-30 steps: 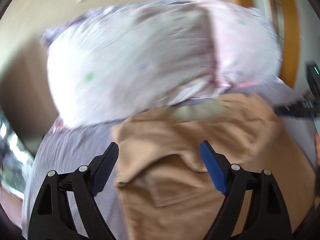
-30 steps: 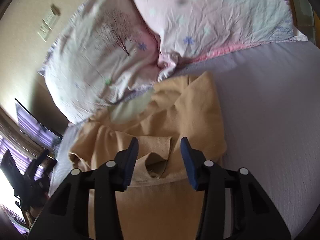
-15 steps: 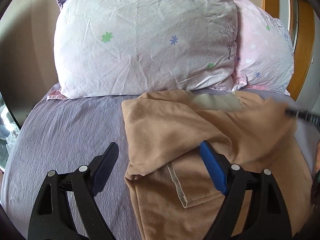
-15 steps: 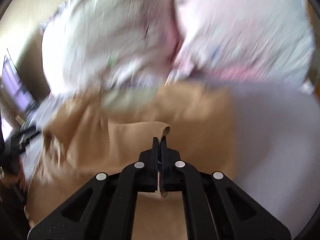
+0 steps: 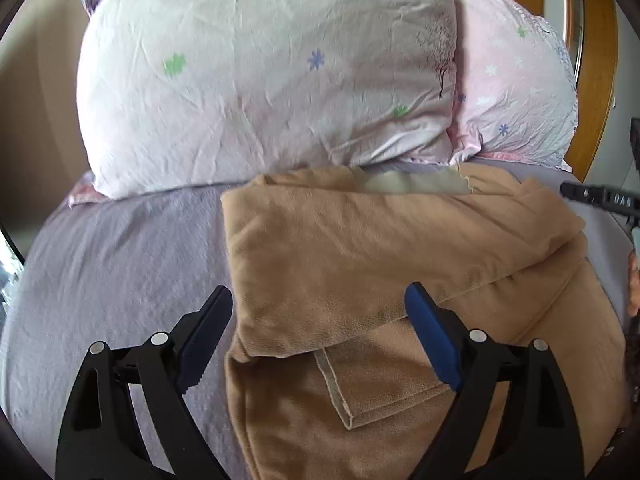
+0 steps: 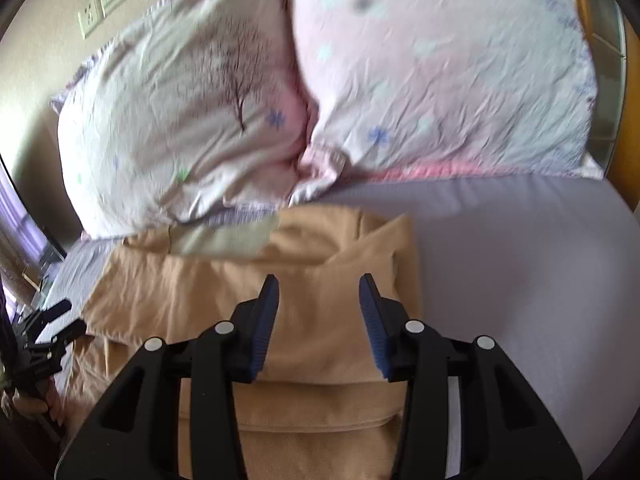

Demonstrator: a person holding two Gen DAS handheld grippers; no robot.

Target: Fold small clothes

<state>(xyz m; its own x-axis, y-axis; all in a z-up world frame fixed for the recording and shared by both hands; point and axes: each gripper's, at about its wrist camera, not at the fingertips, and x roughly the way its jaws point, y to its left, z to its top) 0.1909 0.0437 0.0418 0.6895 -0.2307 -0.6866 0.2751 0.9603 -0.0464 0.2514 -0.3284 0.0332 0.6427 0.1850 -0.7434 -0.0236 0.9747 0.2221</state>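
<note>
The left gripper point(image 5: 320, 332) is hovering with fingers spread over the tan garment point(image 5: 380, 248). The right gripper point(image 6: 318, 320) is hovering likewise, holding nothing. Beyond its fingers, no readable writing is showing on the garment.

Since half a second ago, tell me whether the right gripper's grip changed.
Yes. The right gripper was shut on a fold of the tan garment; now it is open above it, the fold laid flat.

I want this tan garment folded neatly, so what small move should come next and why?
Probably bring the open left claw down to pinch the tan garment at its loose folded edge, which lies uneven. The right claw is open too, holding nothing.
</note>
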